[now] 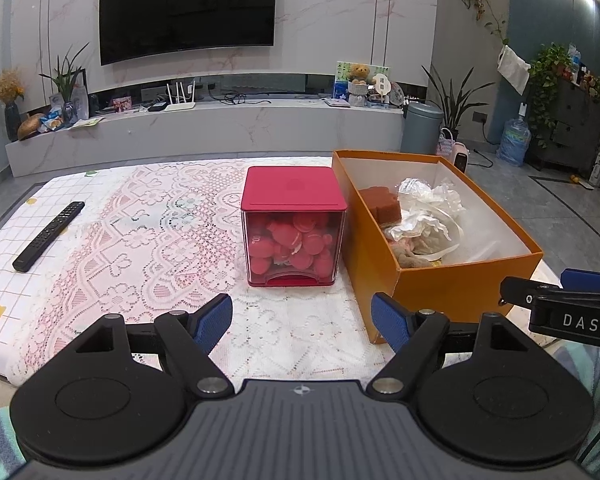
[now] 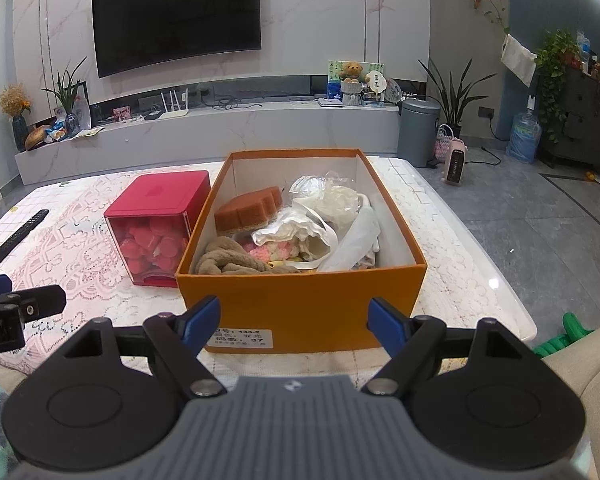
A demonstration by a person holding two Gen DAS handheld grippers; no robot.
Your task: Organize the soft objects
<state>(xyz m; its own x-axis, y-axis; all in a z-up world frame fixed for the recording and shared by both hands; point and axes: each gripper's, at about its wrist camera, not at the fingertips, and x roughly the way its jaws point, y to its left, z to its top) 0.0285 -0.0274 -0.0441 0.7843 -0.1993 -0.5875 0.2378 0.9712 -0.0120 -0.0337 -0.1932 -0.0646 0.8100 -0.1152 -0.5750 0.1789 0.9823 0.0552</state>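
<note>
Jaws of both the left gripper (image 1: 302, 320) and right gripper (image 2: 294, 320) gape empty before the orange box (image 2: 300, 300) of soft items on the desk (image 2: 460, 280); approach the brown cloth (image 2: 228, 260) from above.

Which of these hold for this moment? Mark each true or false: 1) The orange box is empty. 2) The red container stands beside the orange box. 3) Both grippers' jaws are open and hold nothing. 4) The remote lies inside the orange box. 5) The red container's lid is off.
1) False: the orange box holds an orange sponge, a brown cloth and crumpled white bags.
2) True: the red container stands just left of the box.
3) True: the left gripper and right gripper are both open and empty.
4) False: the remote lies on the lace tablecloth.
5) False: its red lid is on.
</note>
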